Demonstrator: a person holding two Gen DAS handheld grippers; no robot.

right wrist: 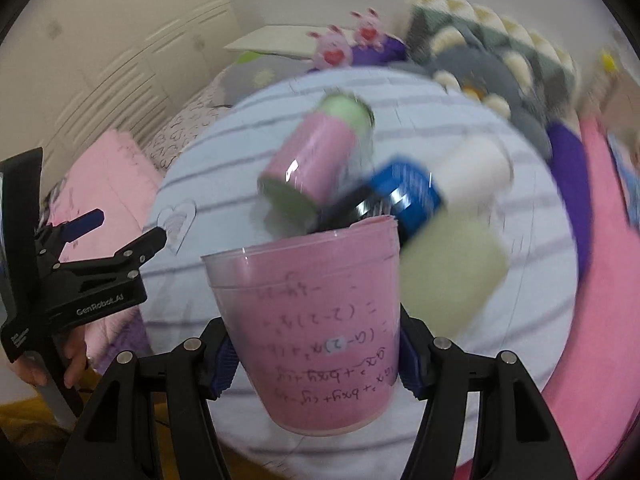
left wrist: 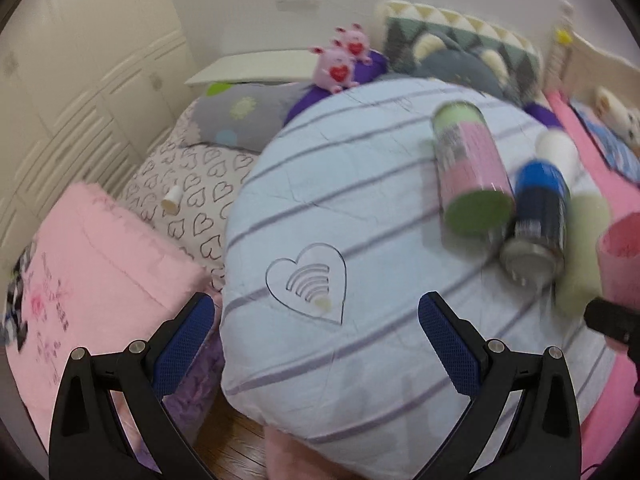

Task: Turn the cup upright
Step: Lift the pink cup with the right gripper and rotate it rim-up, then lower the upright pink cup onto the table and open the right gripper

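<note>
**Cup in the right jaws, rim away from the camera**

Nearest the right wrist camera, the right gripper (right wrist: 316,364) is closed on the pink cup (right wrist: 308,320): a blue pad presses each side of the lower wall, close to the base. The cup's long axis runs straight out along the fingers, base toward the camera, open rim at the far end and higher in the frame. Its printed formulas read upside down from here. It looks lifted off the quilt (right wrist: 520,280), though motion blur makes that hard to confirm. By my reading, what remains is to bring the axis vertical with the rim up and set the base down on bare quilt.

The left gripper (left wrist: 316,328) hangs to the left, jaws spread wide with nothing between them. The right gripper is the one on the cup; from the left wrist camera only the cup's rim shows at the far right edge.

Just beyond the rim lie a pale sponge (right wrist: 452,272), a blue can (right wrist: 404,196) on its side, a pink-and-green can (right wrist: 316,160) also lying down, and a white cup (right wrist: 472,168). All sit close together, so the landing spot probably wants to be on the near side of that cluster. Farther back are two pink toys (right wrist: 348,44) and pillows.
</note>
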